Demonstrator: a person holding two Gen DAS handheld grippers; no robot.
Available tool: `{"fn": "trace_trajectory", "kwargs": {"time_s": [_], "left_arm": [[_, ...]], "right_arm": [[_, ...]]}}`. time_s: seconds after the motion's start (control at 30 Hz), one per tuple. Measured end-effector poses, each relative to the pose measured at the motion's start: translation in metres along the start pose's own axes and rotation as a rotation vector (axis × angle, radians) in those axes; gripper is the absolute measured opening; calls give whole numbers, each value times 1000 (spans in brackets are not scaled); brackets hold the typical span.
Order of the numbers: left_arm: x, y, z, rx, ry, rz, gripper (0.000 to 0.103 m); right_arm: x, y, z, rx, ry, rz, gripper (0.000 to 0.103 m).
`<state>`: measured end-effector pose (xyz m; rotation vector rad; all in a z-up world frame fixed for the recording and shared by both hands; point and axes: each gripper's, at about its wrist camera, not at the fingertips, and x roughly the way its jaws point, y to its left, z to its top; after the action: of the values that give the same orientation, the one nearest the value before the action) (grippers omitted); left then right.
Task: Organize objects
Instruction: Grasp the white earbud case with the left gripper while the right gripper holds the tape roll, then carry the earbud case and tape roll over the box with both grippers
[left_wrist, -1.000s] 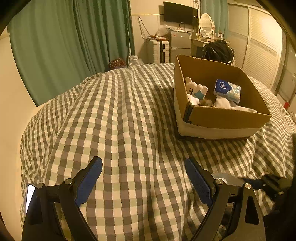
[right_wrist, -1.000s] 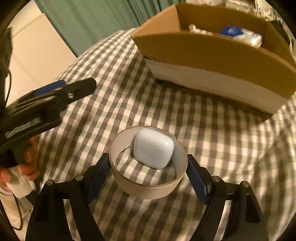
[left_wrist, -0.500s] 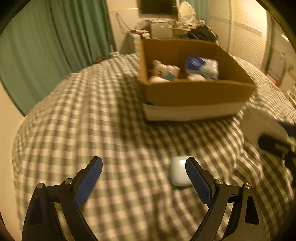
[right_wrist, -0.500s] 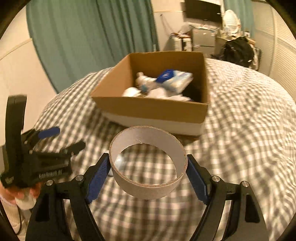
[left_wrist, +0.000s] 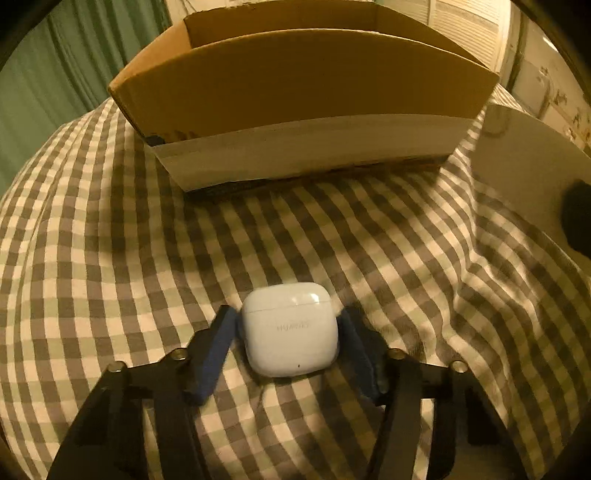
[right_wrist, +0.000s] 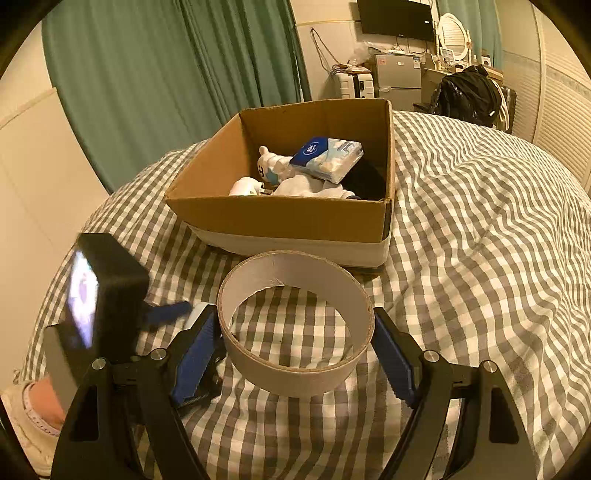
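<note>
A white earbuds case (left_wrist: 290, 328) lies on the checked bedcover, and my left gripper (left_wrist: 288, 336) is closing around it, blue pads at both its sides. My right gripper (right_wrist: 295, 347) is shut on a cardboard tape ring (right_wrist: 294, 318) and holds it above the cover, in front of the cardboard box (right_wrist: 291, 218). The box also shows in the left wrist view (left_wrist: 303, 99), just beyond the case. In the right wrist view the left gripper's body (right_wrist: 107, 295) is low at the left, and a sliver of the case (right_wrist: 195, 314) peeks out behind my left pad.
The box holds a blue-and-white tissue pack (right_wrist: 327, 157), a white plush toy (right_wrist: 271, 166) and other white items. The checked bedcover (right_wrist: 480, 240) spreads to the right. Green curtains (right_wrist: 166, 74) hang behind; furniture and a black bag (right_wrist: 467, 94) stand at the back.
My right gripper lifted the tape ring off the earbuds case and raised it. My left gripper moved in low over the case and narrowed its jaws around it.
</note>
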<state>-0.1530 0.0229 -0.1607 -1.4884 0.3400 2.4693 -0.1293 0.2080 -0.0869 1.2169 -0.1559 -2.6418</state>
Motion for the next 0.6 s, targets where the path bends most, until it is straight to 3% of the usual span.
{"fn": "trace_trajectory", "kwargs": {"time_s": [0.3, 0.6], "left_arm": [[-17, 8, -4, -60, -7, -22, 52], [-73, 7, 0, -69, -95, -11, 52]], "right_arm": [[-4, 6, 1, -21, -16, -16, 80], [-34, 18, 1, -53, -62, -53, 80]]}}
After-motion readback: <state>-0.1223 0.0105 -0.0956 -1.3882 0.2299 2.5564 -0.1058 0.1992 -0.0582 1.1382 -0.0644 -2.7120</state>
